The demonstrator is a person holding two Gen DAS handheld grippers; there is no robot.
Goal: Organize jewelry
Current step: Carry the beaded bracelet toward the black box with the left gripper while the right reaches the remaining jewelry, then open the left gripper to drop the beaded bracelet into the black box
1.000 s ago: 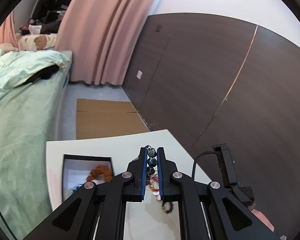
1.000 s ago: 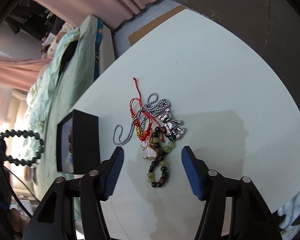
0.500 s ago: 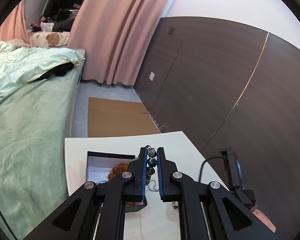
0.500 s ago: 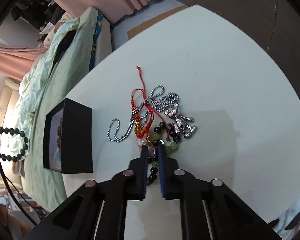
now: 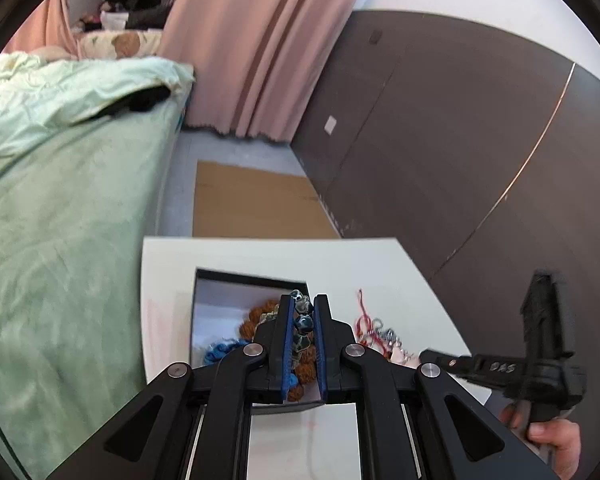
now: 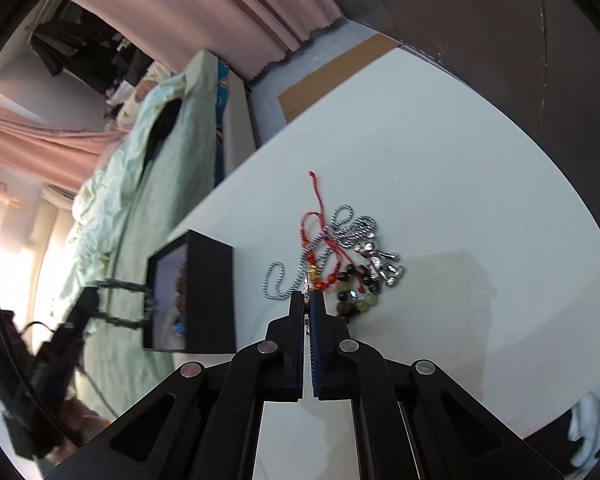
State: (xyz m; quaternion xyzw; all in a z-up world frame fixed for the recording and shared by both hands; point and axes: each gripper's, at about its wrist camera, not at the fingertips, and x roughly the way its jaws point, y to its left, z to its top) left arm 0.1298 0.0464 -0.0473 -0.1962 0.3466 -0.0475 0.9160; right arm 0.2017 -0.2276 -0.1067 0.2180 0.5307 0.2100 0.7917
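Open desk (image 6: 460,152) w/ bare white surface to the right of and beyond the jewelry pile (image 6: 340,256); black box (image 6: 210,296) stands at the left edge, walls up, top open. Bed (image 5: 60,240) hems the desk's left side, dark wall panel (image 5: 460,140) its right. Left claw (image 5: 303,320) hangs over the box.

The left gripper (image 5: 303,312) pinches a dark bead bracelet (image 5: 302,322) above an open black box (image 5: 236,300) on the white table (image 5: 260,256).

White table (image 6: 480,168) with black box (image 6: 210,292), tangled jewelry pile (image 6: 340,256).
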